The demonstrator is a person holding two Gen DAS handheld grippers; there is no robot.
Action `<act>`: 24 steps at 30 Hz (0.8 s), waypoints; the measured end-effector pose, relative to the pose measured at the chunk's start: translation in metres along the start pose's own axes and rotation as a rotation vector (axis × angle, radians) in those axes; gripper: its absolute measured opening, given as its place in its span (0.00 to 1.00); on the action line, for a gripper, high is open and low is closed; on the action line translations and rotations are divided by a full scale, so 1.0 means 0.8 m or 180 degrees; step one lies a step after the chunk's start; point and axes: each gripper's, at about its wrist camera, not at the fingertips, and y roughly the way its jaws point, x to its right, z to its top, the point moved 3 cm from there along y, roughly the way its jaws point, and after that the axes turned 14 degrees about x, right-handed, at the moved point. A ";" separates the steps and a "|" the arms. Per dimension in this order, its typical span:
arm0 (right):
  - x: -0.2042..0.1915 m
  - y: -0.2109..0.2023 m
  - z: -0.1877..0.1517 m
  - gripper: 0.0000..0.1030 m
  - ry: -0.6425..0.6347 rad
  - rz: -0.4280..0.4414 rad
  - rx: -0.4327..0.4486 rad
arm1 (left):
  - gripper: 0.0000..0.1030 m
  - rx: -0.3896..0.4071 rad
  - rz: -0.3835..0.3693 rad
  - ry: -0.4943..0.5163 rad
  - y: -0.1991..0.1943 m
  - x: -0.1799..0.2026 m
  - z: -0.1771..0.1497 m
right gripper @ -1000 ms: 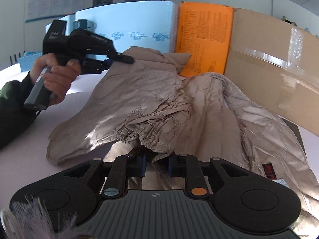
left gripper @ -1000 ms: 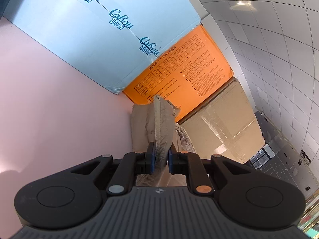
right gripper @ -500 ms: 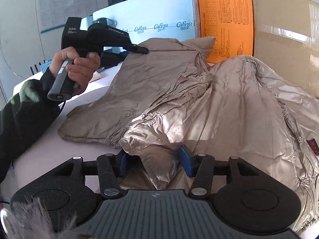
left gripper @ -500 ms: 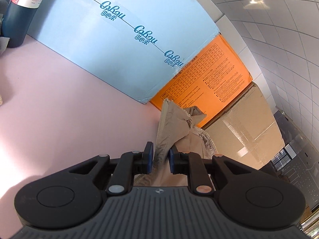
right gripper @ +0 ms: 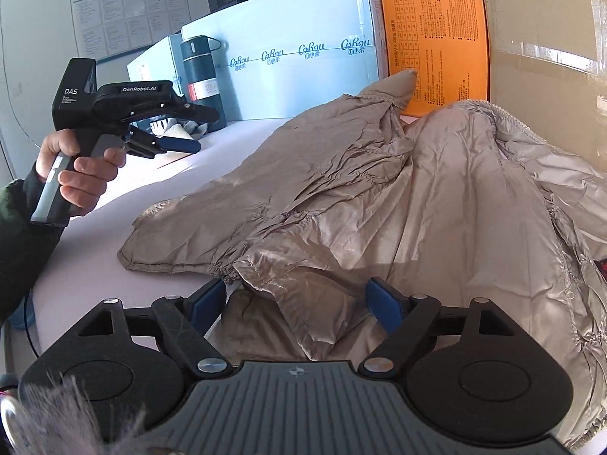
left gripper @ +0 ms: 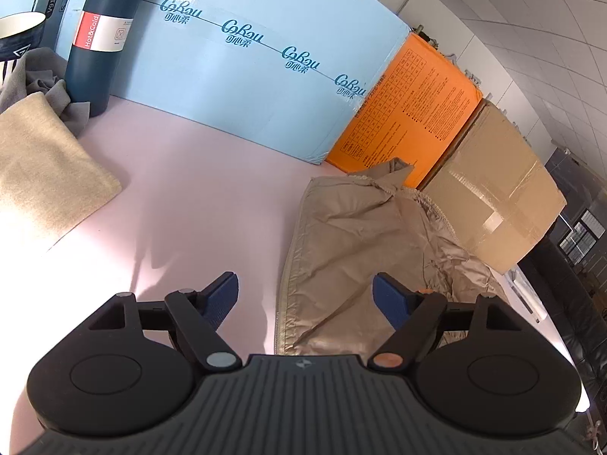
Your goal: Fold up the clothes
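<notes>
Garment, a crumpled beige quilted nylon jacket [right gripper: 379, 197], lies nearest the right gripper [right gripper: 294, 303], cuff between wide-spread jaws; left gripper [left gripper: 303, 295] likewise gapes (empty), jacket to its right.

Left gripper [left gripper: 305, 295] and right gripper [right gripper: 294, 301] both spread wide, apparently gripping nothing.

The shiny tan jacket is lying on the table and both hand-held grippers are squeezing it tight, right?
Not quite. The jacket does lie on the table, but neither hand-held gripper squeezes it. The left hand-held gripper is open in the left wrist view, and the right hand-held gripper is open in the right wrist view.
</notes>
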 end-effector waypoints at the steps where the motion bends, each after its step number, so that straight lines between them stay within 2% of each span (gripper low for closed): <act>1: -0.002 -0.001 0.000 0.78 -0.0016 -0.0004 -0.0001 | 0.76 -0.0066 -0.0033 0.0046 -0.003 0.004 -0.005; 3: -0.003 -0.003 0.000 0.79 -0.0011 -0.0002 0.0005 | 0.80 -0.0199 -0.0100 0.0139 -0.009 0.013 -0.014; 10: 0.008 -0.009 0.001 0.79 0.0211 0.0017 0.0078 | 0.82 -0.0678 -0.0295 0.0455 -0.027 0.044 -0.050; 16: 0.014 -0.011 0.002 0.81 0.0352 0.0052 0.0103 | 0.84 -0.0796 -0.0225 0.0425 -0.037 0.047 -0.064; 19: 0.013 -0.011 0.002 0.82 0.0362 0.0061 0.0102 | 0.83 -0.0767 -0.0314 0.0249 -0.041 0.042 -0.066; 20: 0.013 -0.010 0.002 0.83 0.0365 0.0068 0.0099 | 0.75 -0.0738 -0.0337 0.0215 -0.042 0.041 -0.067; 21: 0.013 -0.011 0.002 0.83 0.0368 0.0073 0.0097 | 0.50 -0.0700 -0.0355 0.0194 -0.043 0.041 -0.068; 24: 0.012 -0.011 0.002 0.84 0.0355 0.0052 0.0103 | 0.07 -0.0670 -0.0371 0.0069 -0.041 0.035 -0.073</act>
